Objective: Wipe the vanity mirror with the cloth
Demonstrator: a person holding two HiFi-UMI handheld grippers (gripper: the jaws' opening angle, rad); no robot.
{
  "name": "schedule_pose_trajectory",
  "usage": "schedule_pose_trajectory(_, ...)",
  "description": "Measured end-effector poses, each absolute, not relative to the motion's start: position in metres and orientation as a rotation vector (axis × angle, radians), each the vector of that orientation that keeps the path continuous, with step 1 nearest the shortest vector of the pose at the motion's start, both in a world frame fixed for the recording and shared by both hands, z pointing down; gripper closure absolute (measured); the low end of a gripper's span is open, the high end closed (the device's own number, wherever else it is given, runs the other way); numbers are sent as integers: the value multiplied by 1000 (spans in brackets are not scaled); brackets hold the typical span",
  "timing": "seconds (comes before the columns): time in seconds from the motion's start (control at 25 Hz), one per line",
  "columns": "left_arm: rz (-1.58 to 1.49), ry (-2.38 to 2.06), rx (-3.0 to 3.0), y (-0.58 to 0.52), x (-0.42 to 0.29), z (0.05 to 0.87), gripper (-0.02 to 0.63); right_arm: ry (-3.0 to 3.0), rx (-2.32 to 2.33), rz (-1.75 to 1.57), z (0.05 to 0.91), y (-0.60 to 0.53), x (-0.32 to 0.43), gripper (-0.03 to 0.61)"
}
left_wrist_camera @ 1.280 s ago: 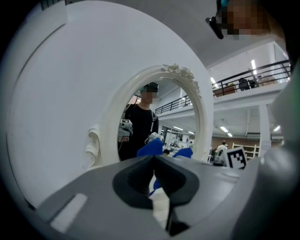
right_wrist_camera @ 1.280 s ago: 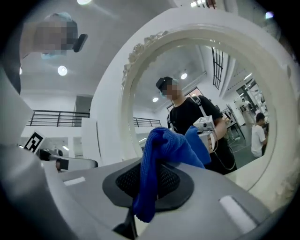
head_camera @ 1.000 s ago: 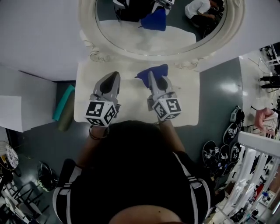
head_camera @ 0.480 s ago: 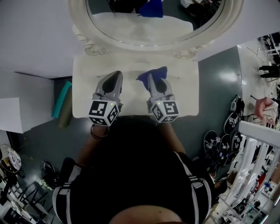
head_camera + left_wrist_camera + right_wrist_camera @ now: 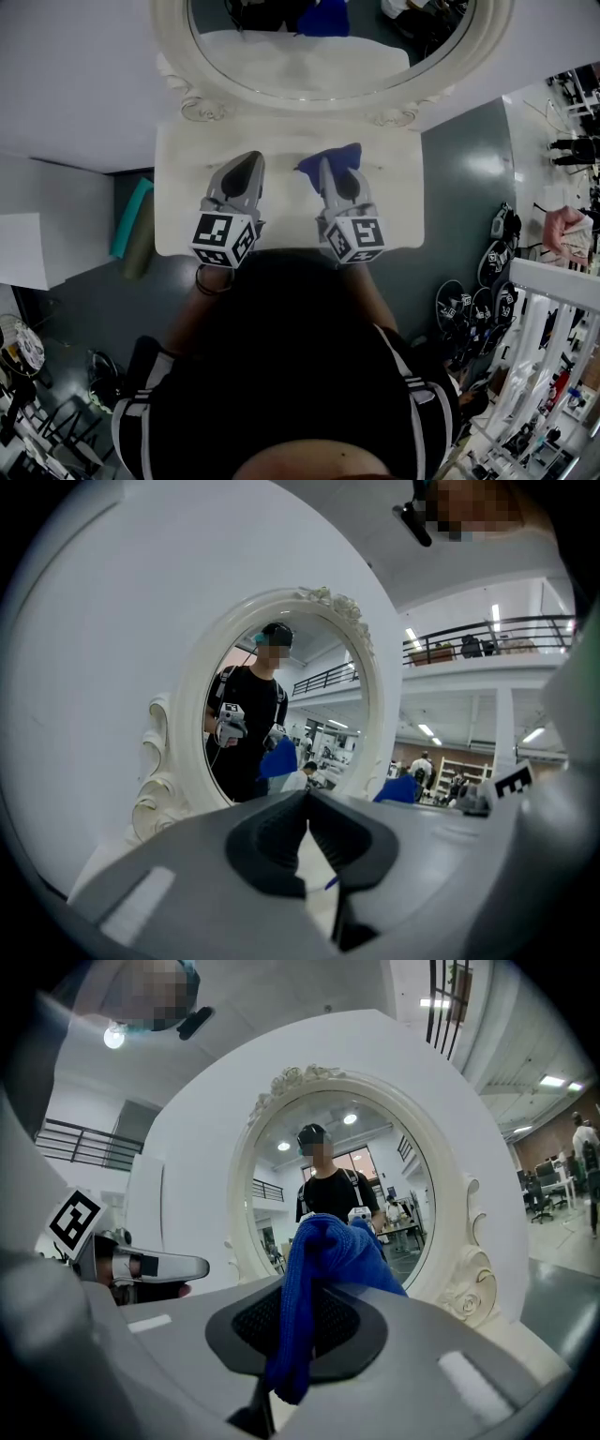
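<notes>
Left gripper [image 5: 247, 161] and right gripper [image 5: 324, 165] sit side by side over the white vanity top [image 5: 187, 202] in the head view. Both point at the oval mirror [image 5: 300, 66]. Blue cloth [image 5: 343, 153] is bunched at the right gripper's tip, sticking out ahead and to its outer side. Nothing shows at the left gripper's tip. Mirror's ornate white frame [image 5: 174, 66] stands ahead of both tips, apart from them.

Left gripper view: jaws together, pads meeting at the tips, nothing between them. Mirror is ahead, slightly left. Person's reflection [image 5: 248, 733] shows in the glass, with blue cloth in it too. Right gripper's marker cube [image 5: 511, 782] is at the right edge, cloth just to its left.

Right gripper view: jaws clamped on the cloth. One fold hangs down between the pads and the bulk bulges above the tips. Mirror is straight ahead beyond the cloth, apart from it. Left gripper is off to the left, roughly level.
</notes>
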State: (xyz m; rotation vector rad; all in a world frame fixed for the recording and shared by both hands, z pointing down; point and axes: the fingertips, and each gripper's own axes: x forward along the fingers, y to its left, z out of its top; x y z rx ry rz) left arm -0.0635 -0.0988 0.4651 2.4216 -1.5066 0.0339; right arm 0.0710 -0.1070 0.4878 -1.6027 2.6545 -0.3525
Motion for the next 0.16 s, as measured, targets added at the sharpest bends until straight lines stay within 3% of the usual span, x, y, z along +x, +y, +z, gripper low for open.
schedule_pose_trajectory(0.16,28,-1500,2434,-96,-63,461,603,2650,-1605,-339,484,-104,71,541)
